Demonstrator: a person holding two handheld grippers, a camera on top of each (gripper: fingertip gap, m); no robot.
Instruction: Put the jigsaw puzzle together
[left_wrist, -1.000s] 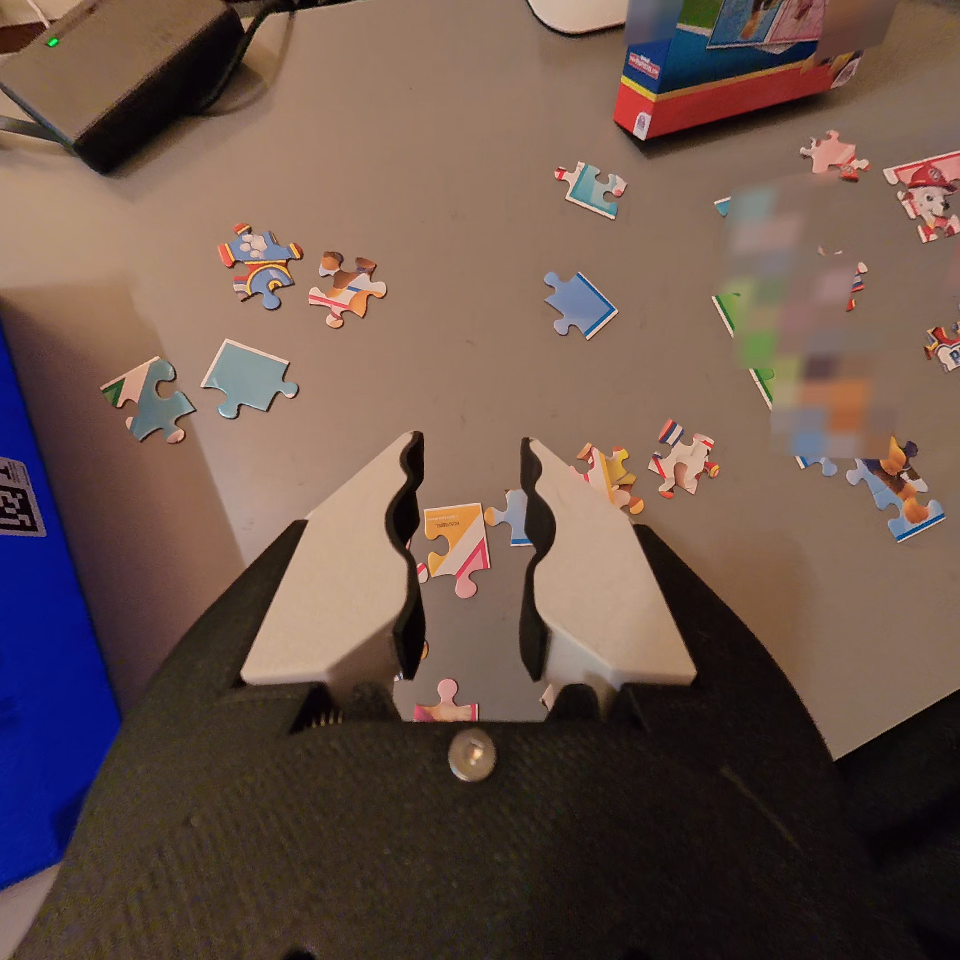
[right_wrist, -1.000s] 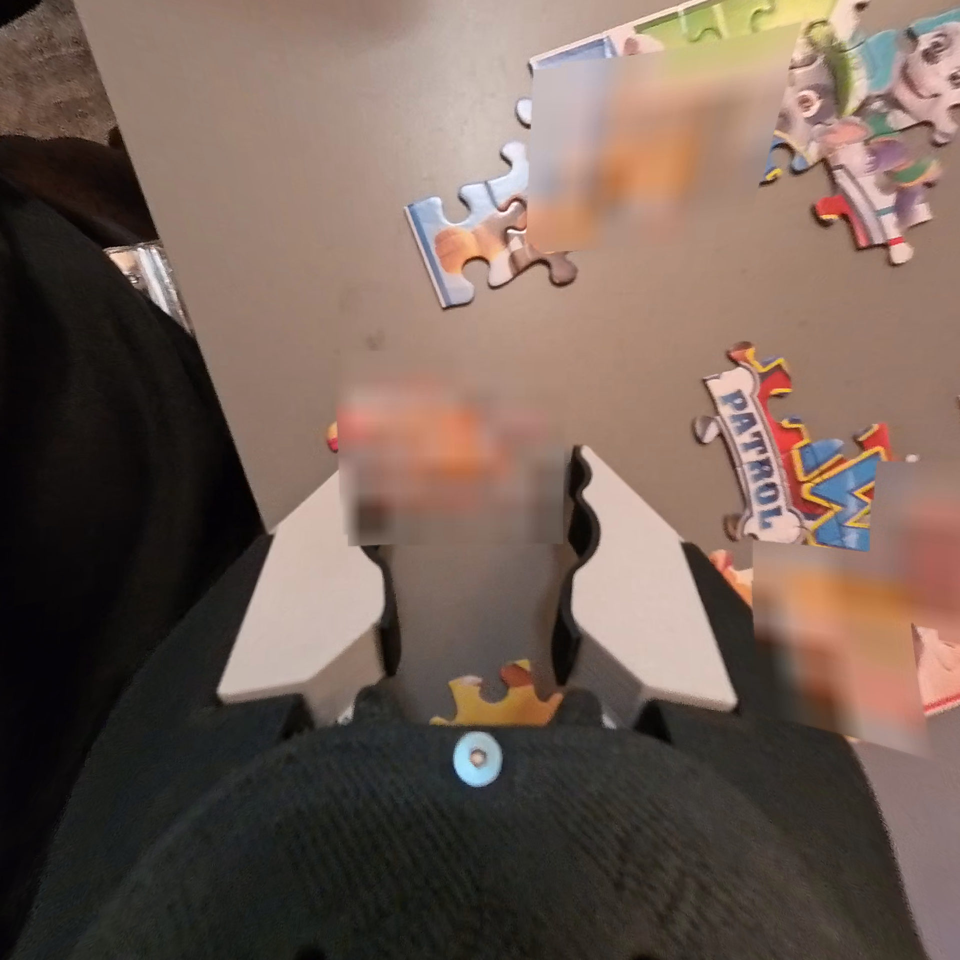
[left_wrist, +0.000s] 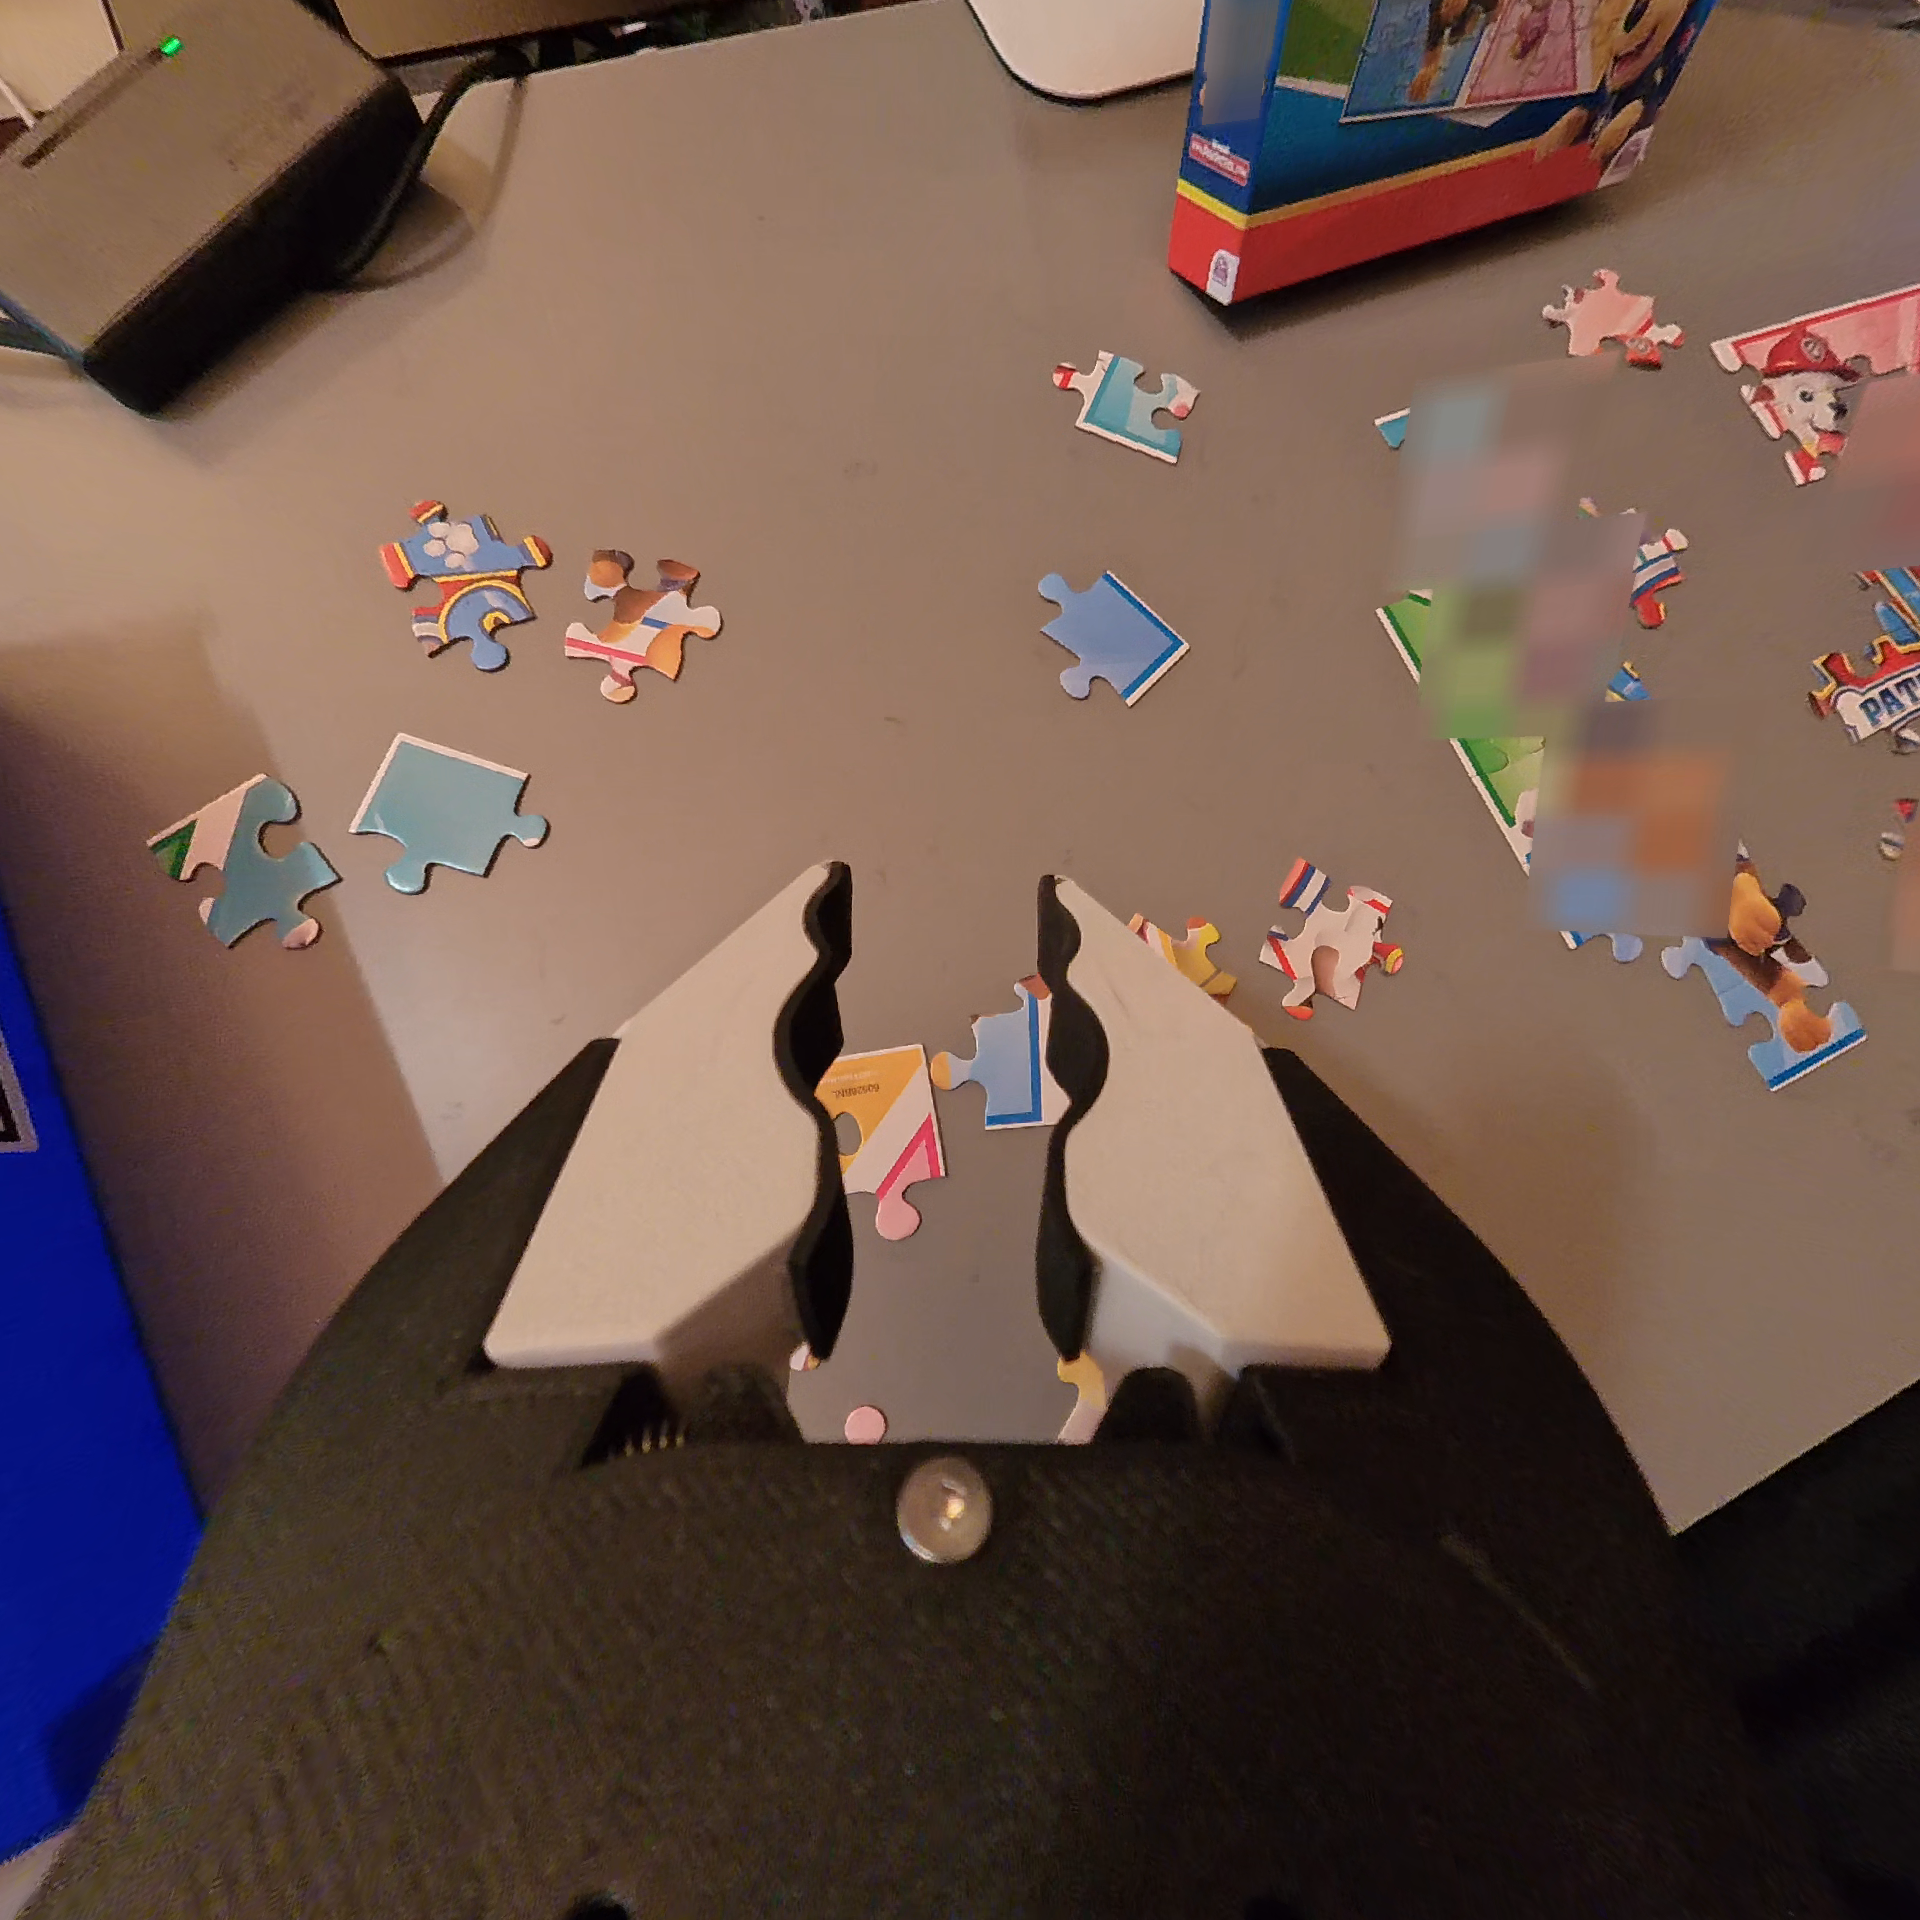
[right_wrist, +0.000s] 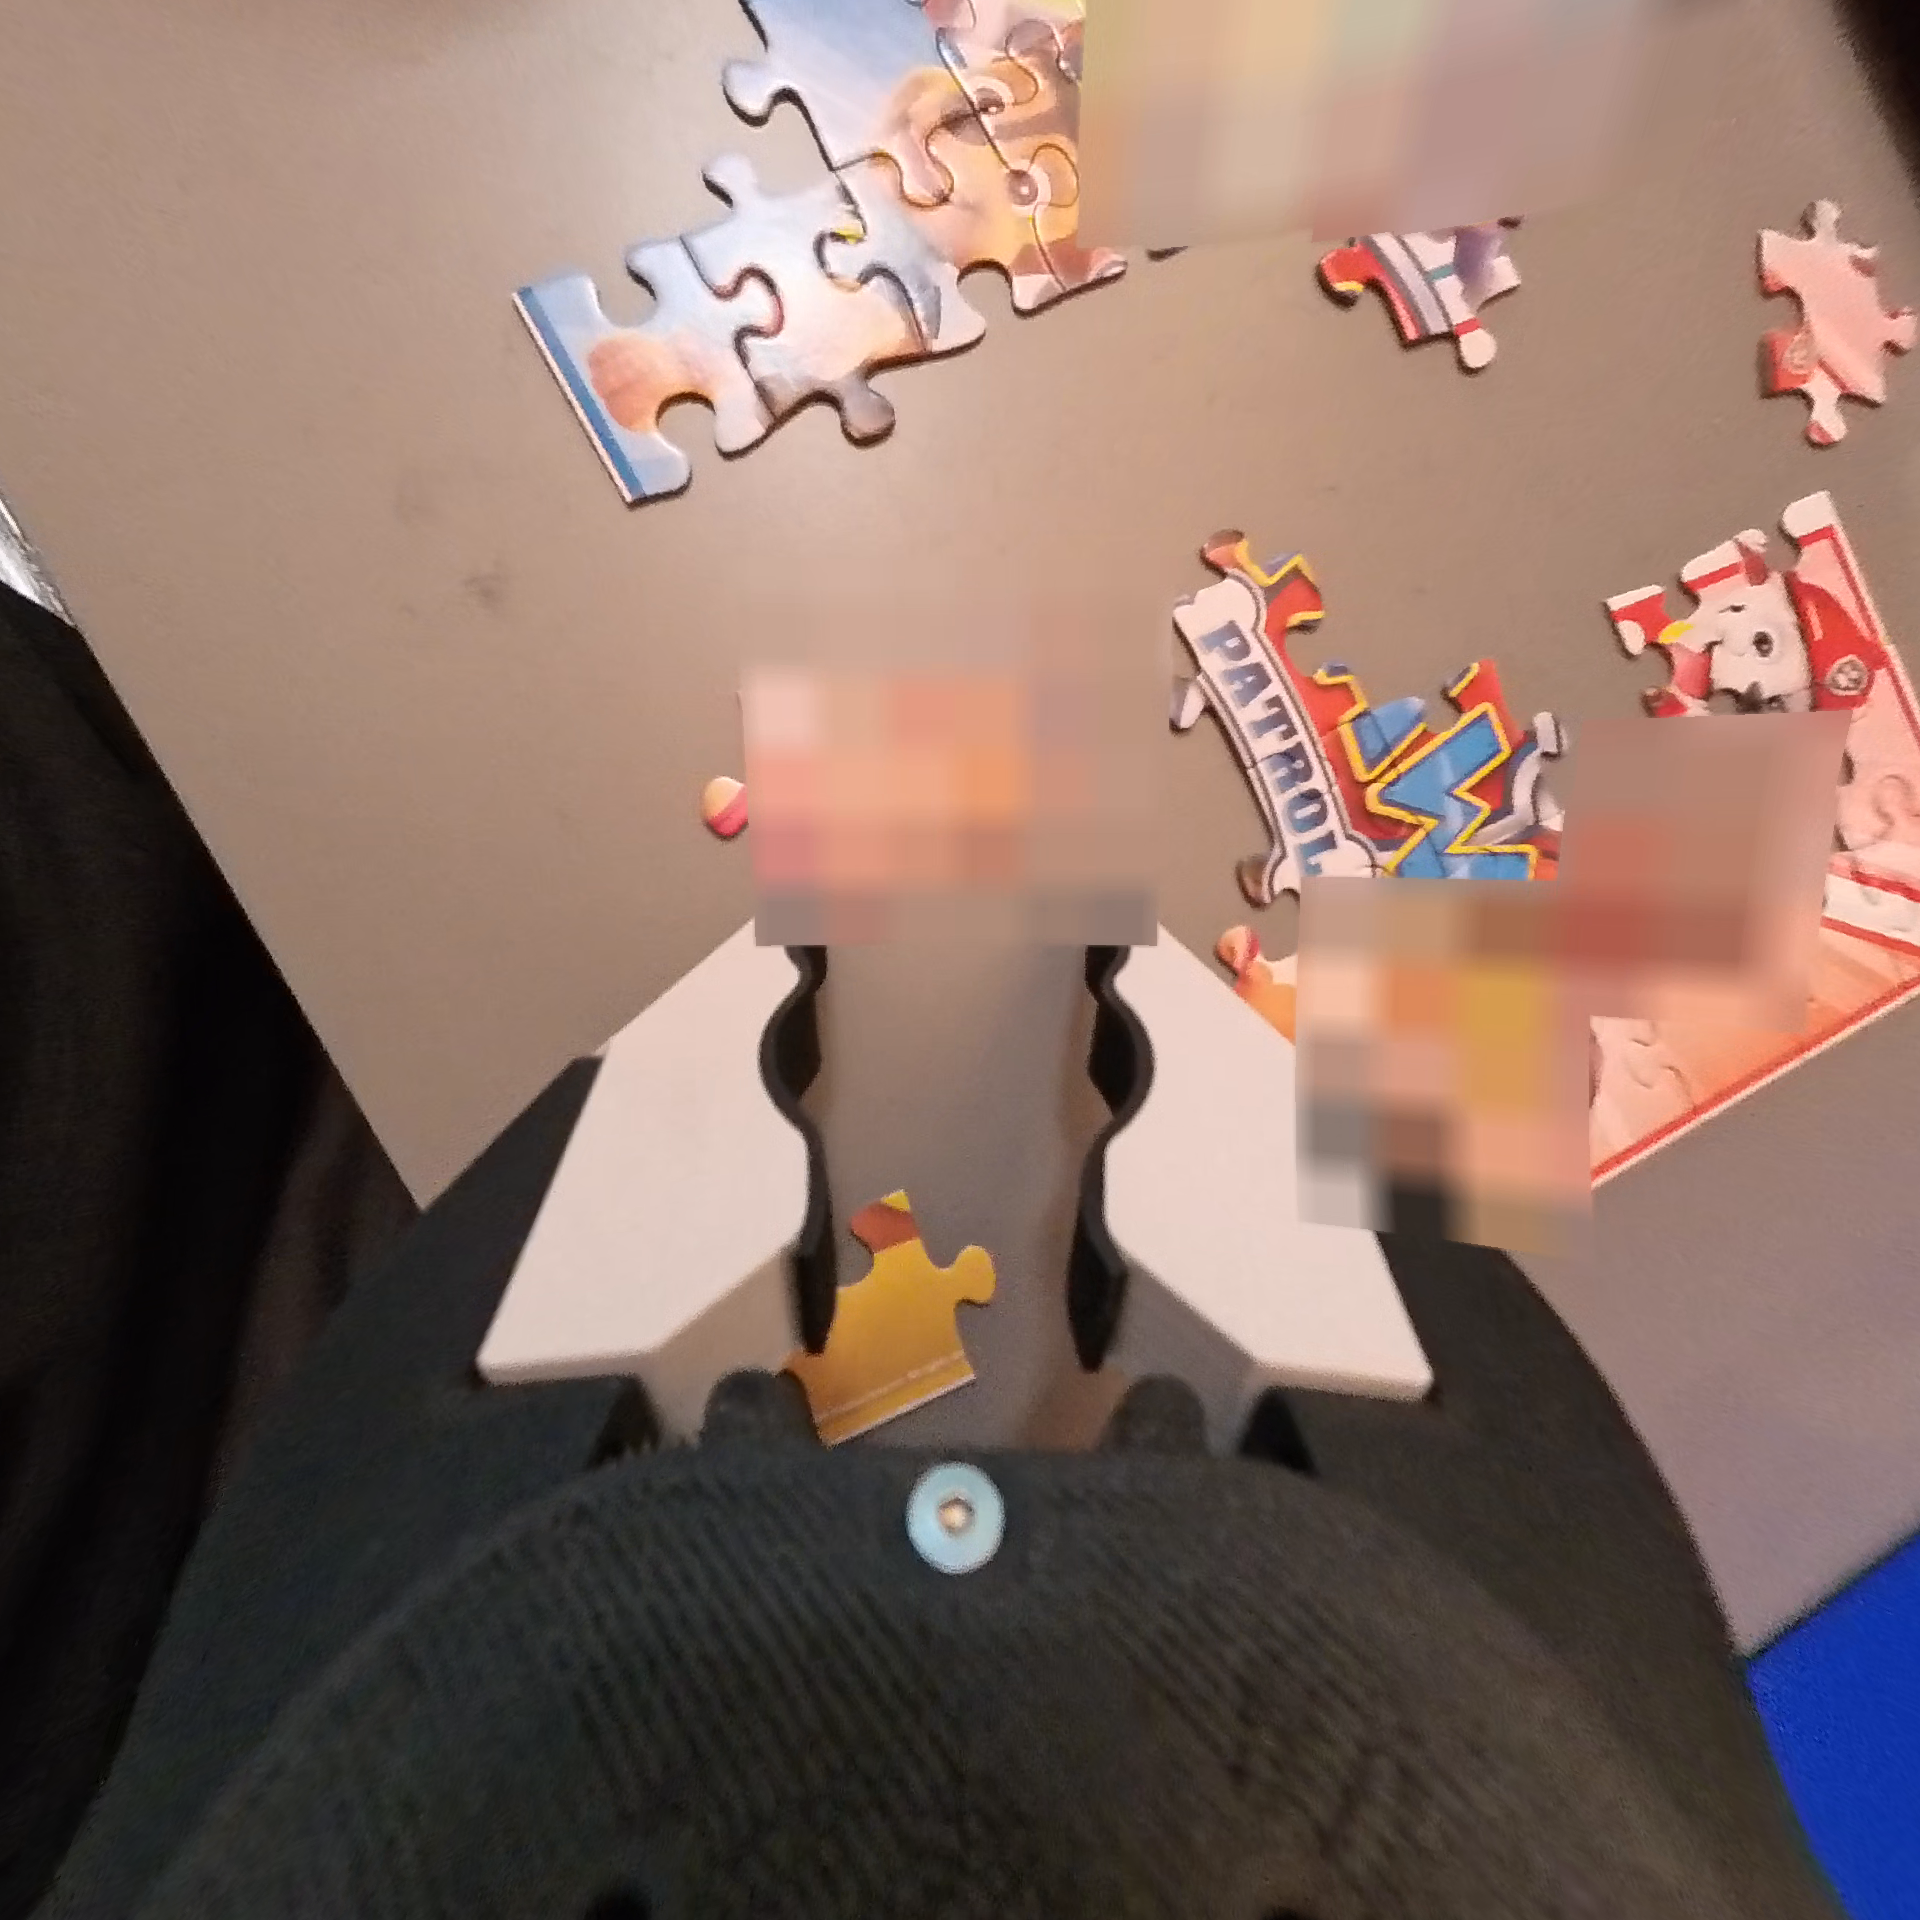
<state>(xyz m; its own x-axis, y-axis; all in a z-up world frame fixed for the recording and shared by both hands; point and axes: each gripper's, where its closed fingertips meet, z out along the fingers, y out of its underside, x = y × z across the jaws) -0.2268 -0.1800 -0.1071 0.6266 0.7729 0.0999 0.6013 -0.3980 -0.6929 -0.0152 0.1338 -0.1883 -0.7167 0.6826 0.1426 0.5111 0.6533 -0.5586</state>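
Two grippers are in use, one per wrist view. The left gripper (left_wrist: 943, 878) hangs above the grey surface (left_wrist: 831, 312) with its jaws released and nothing between them but air. Seen through the gap, an orange, white and pink puzzle piece (left_wrist: 883, 1127) lies flat on the surface, and just beside it lies a blue and white piece (left_wrist: 1003, 1070), partly hidden behind the right-hand finger (left_wrist: 1174, 1122). A yellow piece (left_wrist: 1195, 951) shows past that finger, with a white, red and blue piece (left_wrist: 1330, 951) near it. To the left lie a plain light-blue piece (left_wrist: 442, 810) and a blue, white and green piece (left_wrist: 244, 862). Farther off lie a blue corner piece (left_wrist: 1112, 634), a multicoloured piece (left_wrist: 462, 577) and a brown and white piece (left_wrist: 639, 623). A puzzle box (left_wrist: 1382, 156) stands at the far edge, and a dark power unit (left_wrist: 197, 187) sits far left.

The right gripper (right_wrist: 951, 951) also stands with its jaws apart; a mosaic patch covers the tips, so contact there cannot be told. A yellow piece (right_wrist: 899, 1320) lies on the surface (right_wrist: 364, 520) between the fingers, toward the left one. Ahead lies a joined blue cluster (right_wrist: 790, 301); to the right lies a red, blue and white emblem cluster (right_wrist: 1382, 748).
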